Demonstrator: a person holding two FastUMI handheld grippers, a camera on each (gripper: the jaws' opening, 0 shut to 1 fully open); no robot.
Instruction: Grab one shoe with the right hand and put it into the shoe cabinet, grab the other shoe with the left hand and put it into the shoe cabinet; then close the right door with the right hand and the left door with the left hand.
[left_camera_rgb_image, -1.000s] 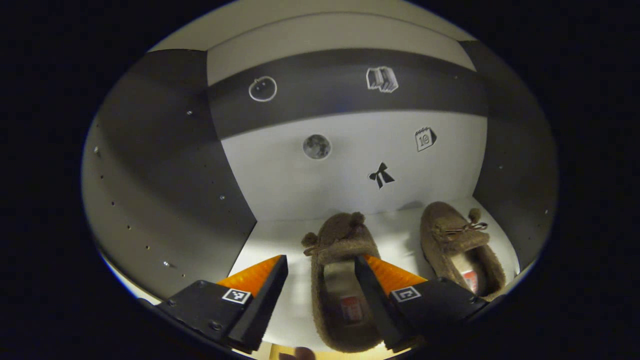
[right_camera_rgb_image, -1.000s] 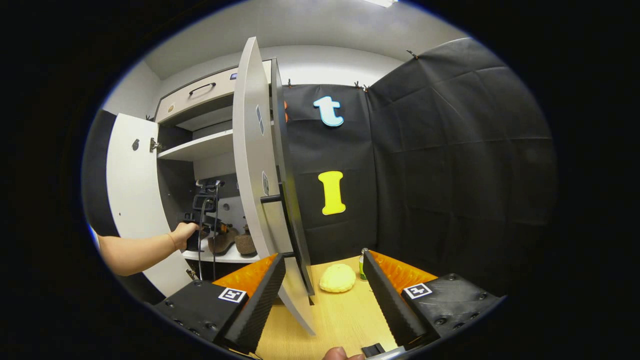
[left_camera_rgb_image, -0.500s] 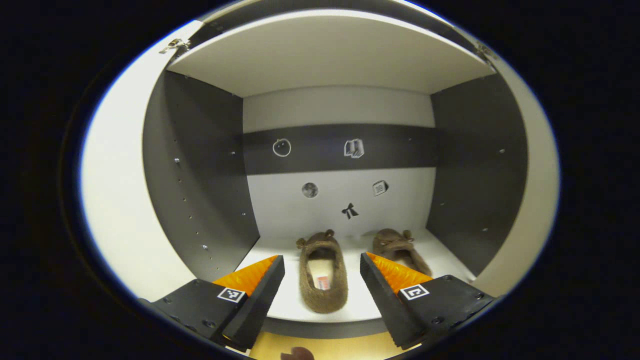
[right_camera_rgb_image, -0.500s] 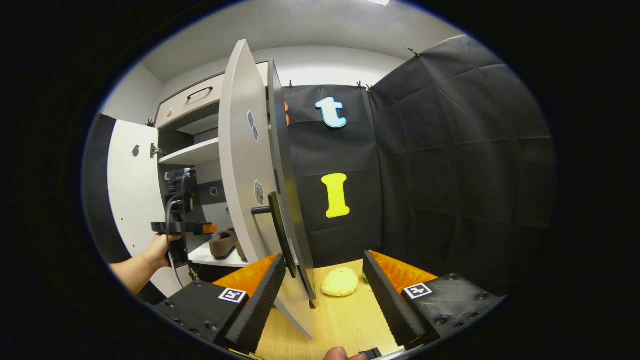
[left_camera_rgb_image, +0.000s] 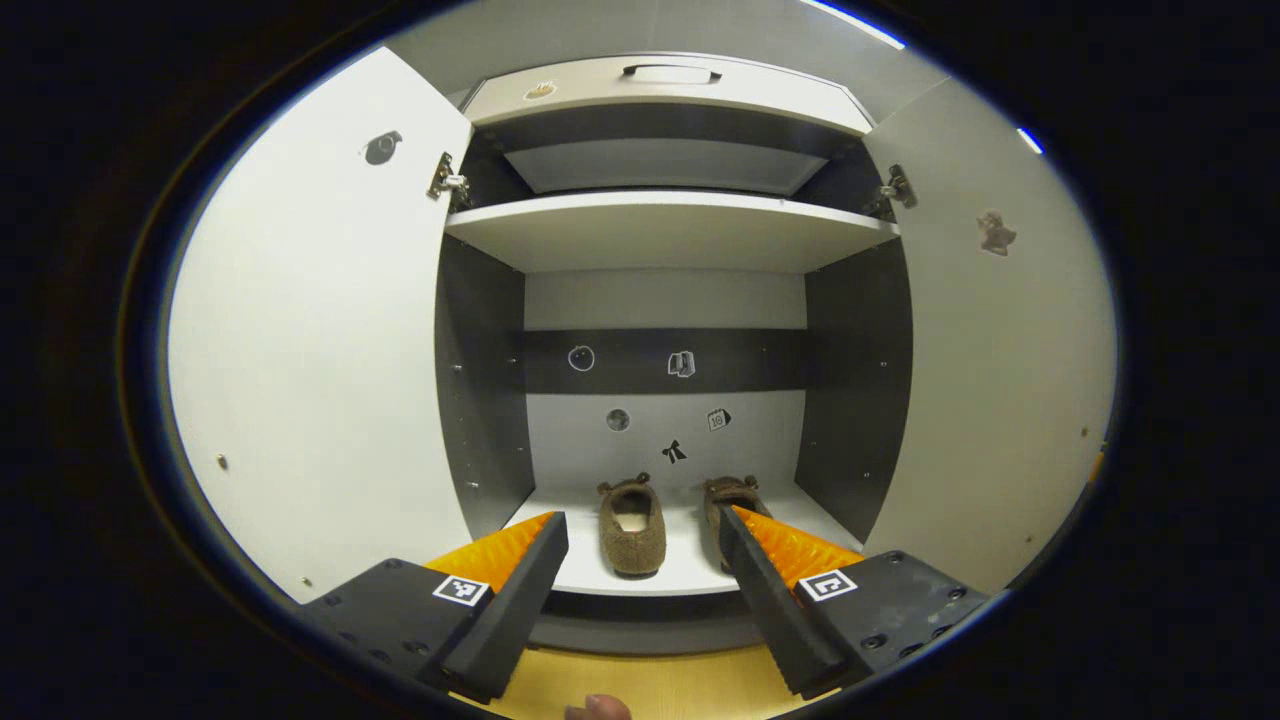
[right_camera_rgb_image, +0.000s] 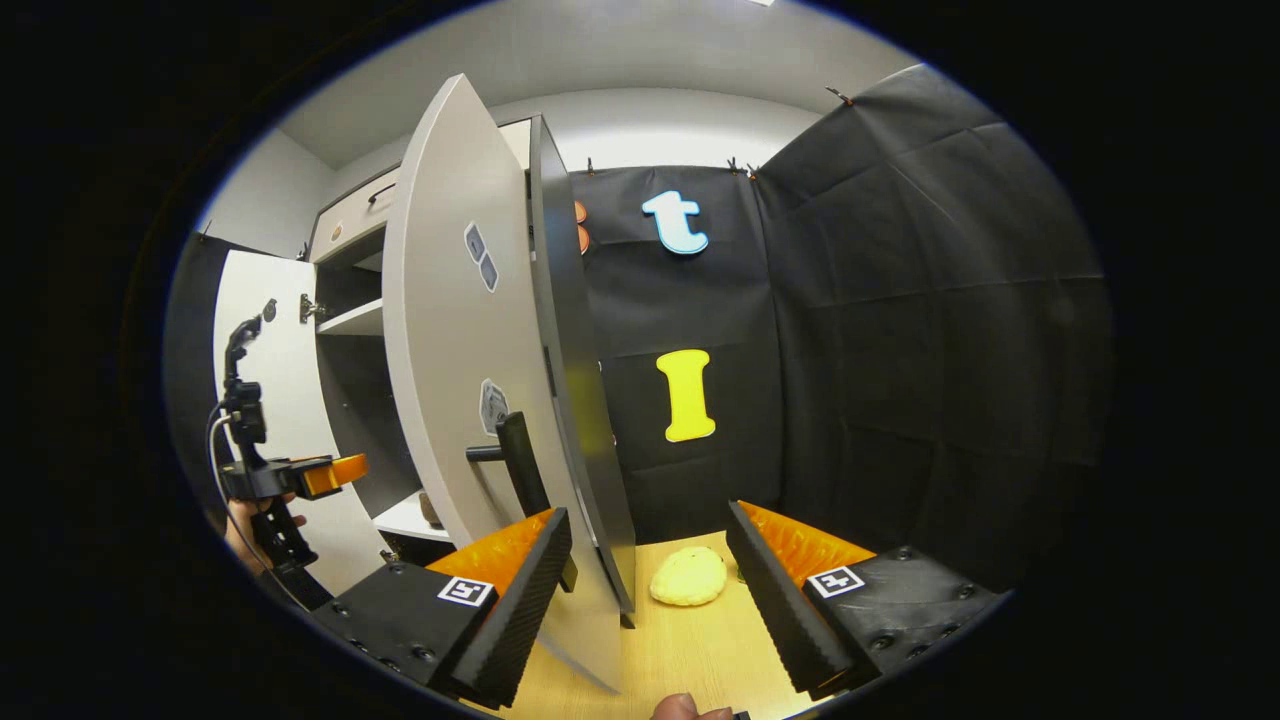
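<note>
1. A pale wooden floor (right_camera_rgb_image: 690, 640) runs to black cloth walls (right_camera_rgb_image: 900, 330); a yellow lump (right_camera_rgb_image: 688, 577) lies near the cloth.
2. The shoe cabinet (left_camera_rgb_image: 665, 240) stands with its left door (left_camera_rgb_image: 310, 330) and right door (left_camera_rgb_image: 1000, 360) both open.
3. Two brown shoes, the left shoe (left_camera_rgb_image: 631, 516) and the right shoe (left_camera_rgb_image: 730, 495), sit side by side on the bottom shelf (left_camera_rgb_image: 680, 570).
4. The left gripper (left_camera_rgb_image: 640, 545) is spread wide and empty, in front of the cabinet.
5. The right gripper (right_camera_rgb_image: 645, 545) is spread wide and empty, beside the right door's handle (right_camera_rgb_image: 520, 460).

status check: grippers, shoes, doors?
Left gripper open, empty, facing the cabinet. Right gripper open, empty, at the right door. Both shoes on the bottom shelf. Both doors open; nothing blocking.
</note>
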